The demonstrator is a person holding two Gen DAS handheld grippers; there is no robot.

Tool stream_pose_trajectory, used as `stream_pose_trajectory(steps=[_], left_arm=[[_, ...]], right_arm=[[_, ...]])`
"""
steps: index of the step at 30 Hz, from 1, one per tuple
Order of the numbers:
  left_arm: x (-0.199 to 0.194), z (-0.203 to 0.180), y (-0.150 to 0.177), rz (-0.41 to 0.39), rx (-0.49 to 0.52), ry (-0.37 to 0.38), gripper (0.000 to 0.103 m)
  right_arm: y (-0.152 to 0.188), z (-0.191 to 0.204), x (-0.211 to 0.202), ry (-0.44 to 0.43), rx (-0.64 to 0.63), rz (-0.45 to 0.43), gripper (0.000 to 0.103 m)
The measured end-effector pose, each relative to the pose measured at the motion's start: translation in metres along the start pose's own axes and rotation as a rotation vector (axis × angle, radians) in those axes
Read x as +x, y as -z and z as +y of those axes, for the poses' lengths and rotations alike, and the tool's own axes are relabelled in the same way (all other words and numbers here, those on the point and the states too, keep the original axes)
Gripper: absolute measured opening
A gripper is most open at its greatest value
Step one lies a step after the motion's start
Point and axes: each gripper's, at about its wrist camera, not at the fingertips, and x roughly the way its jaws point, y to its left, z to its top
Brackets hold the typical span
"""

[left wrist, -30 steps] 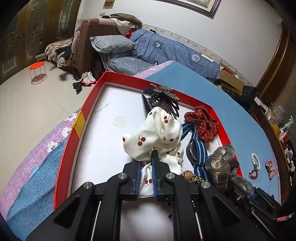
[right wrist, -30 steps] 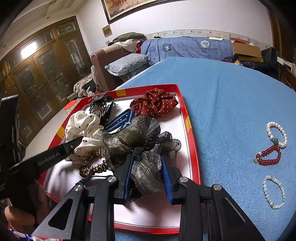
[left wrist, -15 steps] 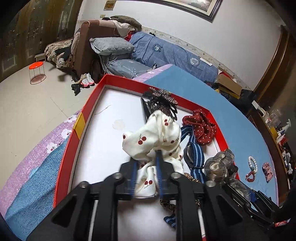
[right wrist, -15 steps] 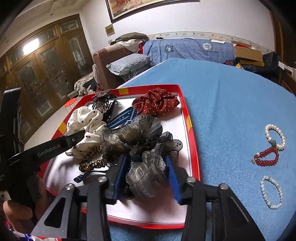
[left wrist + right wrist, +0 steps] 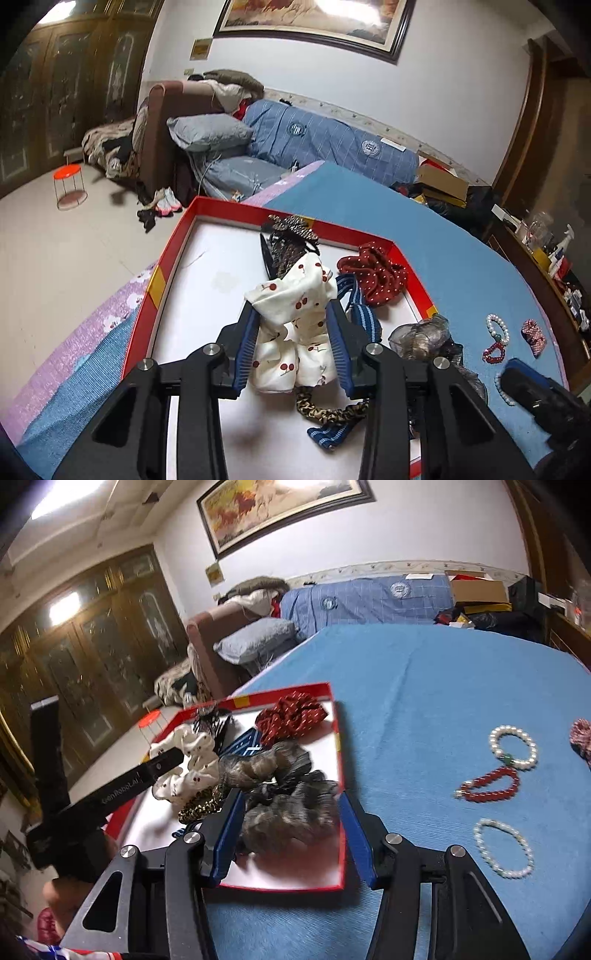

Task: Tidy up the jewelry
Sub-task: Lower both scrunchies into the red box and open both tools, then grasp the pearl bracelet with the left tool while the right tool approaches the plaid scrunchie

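Note:
A red-rimmed tray (image 5: 168, 258) with a white floor holds several hair ties. My left gripper (image 5: 291, 314) is open, its jaws on either side of a white cherry-print scrunchie (image 5: 295, 306) that lies in the tray. My right gripper (image 5: 291, 805) is open around a grey-brown gauze scrunchie (image 5: 284, 805) resting at the tray's right side (image 5: 341, 764). A red dotted scrunchie (image 5: 373, 273), a blue striped band (image 5: 364, 314), a leopard-print tie (image 5: 328, 410) and a dark beaded clip (image 5: 291, 236) also lie in the tray.
On the blue tablecloth (image 5: 424, 686) right of the tray lie a white pearl bracelet with a green bead (image 5: 513, 747), a red bead bracelet (image 5: 489, 784), another pearl bracelet (image 5: 504, 847) and a pink checked scrunchie (image 5: 581, 734). A sofa stands beyond.
Both grippers have opened and let go: the left released the cherry-print scrunchie, the right released the grey-brown scrunchie. Both have pulled back and up a little.

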Motion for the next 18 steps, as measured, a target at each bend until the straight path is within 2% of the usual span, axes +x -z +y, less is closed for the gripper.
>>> stream_pose_trajectory(steps=[5, 9, 15, 18], left_arm=[[-0.008, -0.01, 0.003, -0.013, 0.031, -0.028, 0.036], [-0.01, -0.034, 0.011, 0.023, 0.091, -0.005, 0.036], [-0.015, -0.093, 0.019, 0.097, 0.191, 0.083, 0.036], [-0.01, -0.133, 0.019, 0.168, 0.244, 0.148, 0.036]], right_arm=[[-0.003, -0.025, -0.027, 0.004, 0.039, -0.05, 0.059], [-0.008, -0.064, -0.047, 0.063, 0.111, -0.088, 0.06], [-0.011, -0.136, -0.076, 0.148, 0.272, -0.124, 0.06], [-0.012, -0.165, -0.089, 0.199, 0.352, -0.137, 0.059]])
